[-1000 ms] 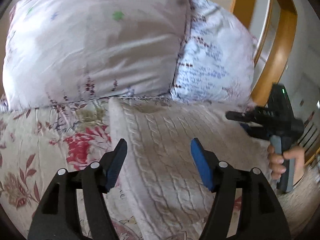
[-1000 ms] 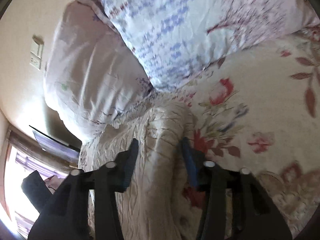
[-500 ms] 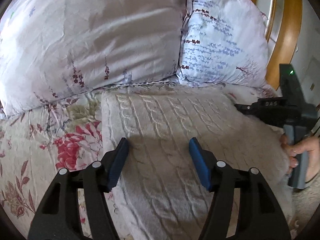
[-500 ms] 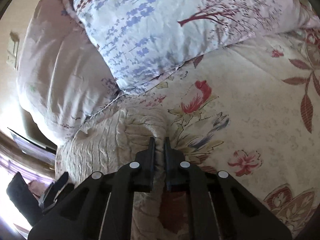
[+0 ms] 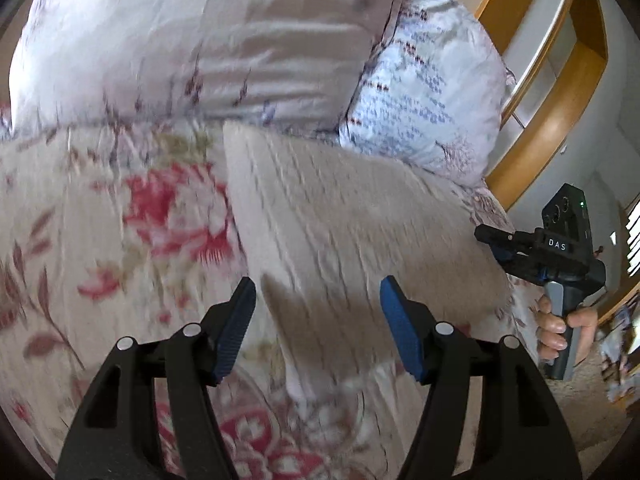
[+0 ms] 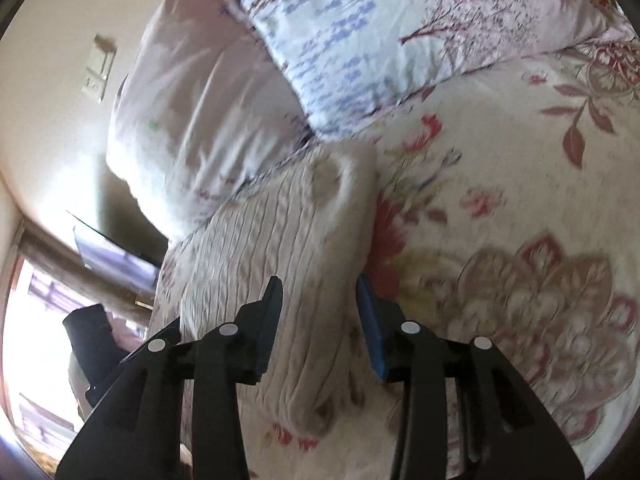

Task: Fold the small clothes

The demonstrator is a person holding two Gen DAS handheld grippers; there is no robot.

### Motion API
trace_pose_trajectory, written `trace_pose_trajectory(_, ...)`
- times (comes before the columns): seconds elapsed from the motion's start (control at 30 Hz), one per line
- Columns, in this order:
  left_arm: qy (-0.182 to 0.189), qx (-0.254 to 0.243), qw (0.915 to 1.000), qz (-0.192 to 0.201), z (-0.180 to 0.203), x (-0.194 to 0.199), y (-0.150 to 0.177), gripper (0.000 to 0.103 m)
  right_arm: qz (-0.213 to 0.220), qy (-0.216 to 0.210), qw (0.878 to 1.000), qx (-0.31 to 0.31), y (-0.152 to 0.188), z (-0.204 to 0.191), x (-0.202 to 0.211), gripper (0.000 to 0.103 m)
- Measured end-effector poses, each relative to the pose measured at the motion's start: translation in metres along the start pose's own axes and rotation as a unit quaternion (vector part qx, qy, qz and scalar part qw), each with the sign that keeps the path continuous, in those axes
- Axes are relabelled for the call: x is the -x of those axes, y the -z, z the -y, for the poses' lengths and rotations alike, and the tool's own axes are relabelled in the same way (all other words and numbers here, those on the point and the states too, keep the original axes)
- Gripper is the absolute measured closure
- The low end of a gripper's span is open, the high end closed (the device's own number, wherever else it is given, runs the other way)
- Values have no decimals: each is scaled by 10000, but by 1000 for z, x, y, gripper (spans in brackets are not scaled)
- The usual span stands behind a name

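Knitted garment (image 5: 344, 232) lies folded on the floral bed (image 5: 100, 240), just before the pillows (image 5: 200, 40). It has just been released: the right gripper (image 6: 320, 320) jaws have been opening astride its edge, while the left gripper (image 5: 318, 324) jaws hang apart, empty.

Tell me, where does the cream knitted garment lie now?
In both wrist views the cream cable-knit garment lies centrally on the floral bedspread, its far edge against the two pillows.
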State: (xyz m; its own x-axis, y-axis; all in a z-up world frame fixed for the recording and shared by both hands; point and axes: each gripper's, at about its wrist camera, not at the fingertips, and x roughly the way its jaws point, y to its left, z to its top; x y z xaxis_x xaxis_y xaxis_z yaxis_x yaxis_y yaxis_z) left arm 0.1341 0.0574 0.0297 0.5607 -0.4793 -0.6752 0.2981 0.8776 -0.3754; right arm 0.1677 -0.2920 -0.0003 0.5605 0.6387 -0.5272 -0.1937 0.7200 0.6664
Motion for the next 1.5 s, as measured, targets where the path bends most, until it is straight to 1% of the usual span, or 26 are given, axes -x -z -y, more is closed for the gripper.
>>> trace_pose_trajectory(0.03, 5, 36, 10000, -51, -1, -2, 3, 45, -51, 74, 9999, 90, 4, -2, -3, 69)
trace_pose_trajectory(0.07, 17, 53, 9999, -135, -1, -6, 8, 51, -56, 147, 9998, 145, 6, -2, -2, 82)
trace_pose_trajectory(0.1, 46, 63, 9997, -212, -1, -10, 11, 62, -17, 222, 9996, 187, 9, -2, -2, 83)
trace_pose_trajectory(0.13, 53, 99, 9995, -288, -2, -14, 14, 70, 47, 239, 9996, 173, 11, -1, -1, 86)
trace_pose_trajectory(0.23, 36, 117, 9995, -277, -6, -14, 20, 80, 139, 347, 9993, 40, 15, 4, 4, 89)
trace_pose_trajectory(0.3, 15, 76, 9996, -289, -6, -13, 21, 81, 180, 403, 9990, -52, 19, 8, 4, 89)
trace_pose_trajectory(0.37, -60, -13, 9996, -261, -4, -11, 23, 80, 195, 418, 9989, -47, 20, 8, 3, 88)
trace_pose_trajectory(0.43, -174, -70, 9997, -187, 0, -8, 25, 70, 250, 539, 9981, 136, 19, 1, 6, 86)
trace_pose_trajectory(0.47, -241, -112, 9996, -103, 2, -4, 26, 68, 354, 640, 9970, 267, 21, -5, 11, 85)
trace_pose_trajectory(0.53, -453, -277, 9985, 120, 9, 6, 28, 57, 708, 754, 9926, 636, 27, -21, 26, 82)
trace_pose_trajectory(0.57, -552, -383, 9974, 251, 14, 10, 29, 55, 895, 706, 9895, 891, 31, -32, 35, 82)
trace_pose_trajectory(0.6, -634, -506, 9959, 399, 19, 15, 29, 53, 964, 637, 9877, 1049, 34, -39, 40, 82)
trace_pose_trajectory(0.63, -685, -668, 9937, 581, 28, 21, 30, 51, 992, 556, 9863, 1197, 37, -46, 42, 82)
trace_pose_trajectory(0.7, -621, -941, 9909, 739, 42, 25, 30, 48, 874, 490, 9833, 1521, 43, -60, 39, 82)
trace_pose_trajectory(0.8, -638, -1370, 9865, 632, 64, 16, 31, 46, 581, 793, 9783, 1823, 51, -67, 23, 82)
trace_pose_trajectory(0.87, -759, -1488, 9850, 433, 70, 3, 34, 46, 357, 1084, 9769, 1809, 56, -61, 10, 82)
trace_pose_trajectory(0.93, -821, -1457, 9857, 229, 69, -7, 36, 46, 232, 1245, 9763, 1753, 61, -54, 2, 81)
trace_pose_trajectory(1.03, -892, -1451, 9853, 116, 66, -15, 39, 44, 256, 1225, 9781, 1666, 68, -47, 1, 81)
trace_pose_trajectory(1.2, -923, -1412, 9857, 67, 66, -17, 39, 38, 353, 1371, 9748, 1724, 71, -54, 0, 80)
trace_pose_trajectory(1.23, -881, -1364, 9867, 85, 66, -15, 40, 34, 396, 1356, 9748, 1726, 72, -57, 4, 77)
trace_pose_trajectory(1.3, -702, -1229, 9898, 178, 66, -6, 43, 27, 564, 1245, 9760, 1698, 77, -62, 17, 60)
trace_pose_trajectory(1.33, -652, -1175, 9906, 239, 66, -1, 44, 23, 654, 1225, 9755, 1706, 77, -64, 22, 44)
trace_pose_trajectory(1.37, -629, -1116, 9912, 322, 66, 4, 46, 22, 743, 1239, 9740, 1744, 79, -66, 26, 33)
trace_pose_trajectory(1.43, -715, -1047, 9909, 448, 67, 12, 50, 14, 938, 1539, 9646, 1924, 84, -73, 32, 22)
trace_pose_trajectory(1.47, -833, -1002, 9902, 510, 65, 16, 51, 13, 969, 1611, 9619, 1986, 85, -74, 33, 21)
trace_pose_trajectory(1.5, -939, -961, 9895, 538, 64, 18, 53, 9, 985, 1670, 9596, 2041, 87, -76, 34, 21)
